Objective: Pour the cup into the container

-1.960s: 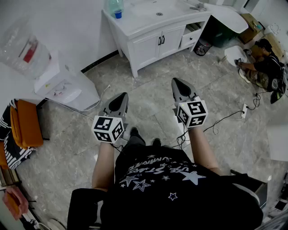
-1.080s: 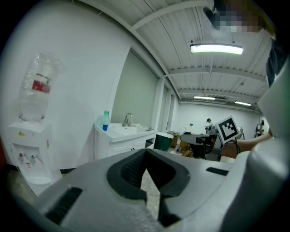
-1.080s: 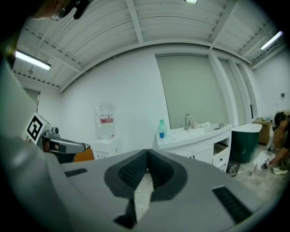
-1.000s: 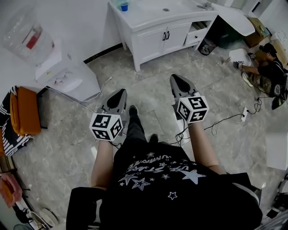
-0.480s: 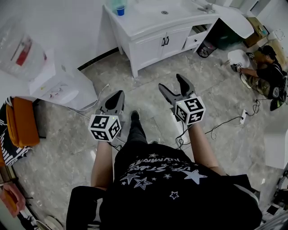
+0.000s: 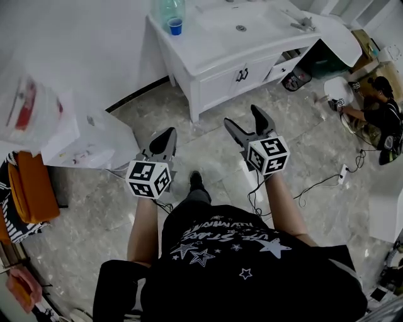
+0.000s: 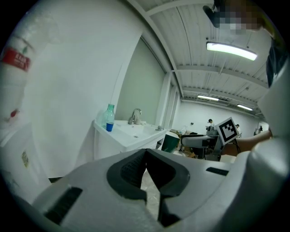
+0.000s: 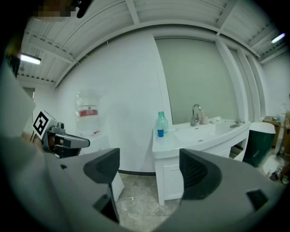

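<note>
A small blue cup stands at the left end of a white vanity top, right beside a green-tinted plastic bottle. Both also show far off in the left gripper view, the cup below the bottle, and in the right gripper view, cup and bottle. My left gripper is shut and empty, its jaws touching. The jaws of my right gripper are opening, spread wide with nothing between them. Both grippers hang over the floor, well short of the vanity.
The vanity holds a sink with a faucet. A water dispenser stands against the wall at left, an orange chair beyond it. A person sits on the floor at right among cables. A dark green bin sits beside the vanity.
The right gripper's jaws have gone from shut to wide open. The person has walked forward, so the vanity with cup and bottle is nearer. The left gripper stays shut.
</note>
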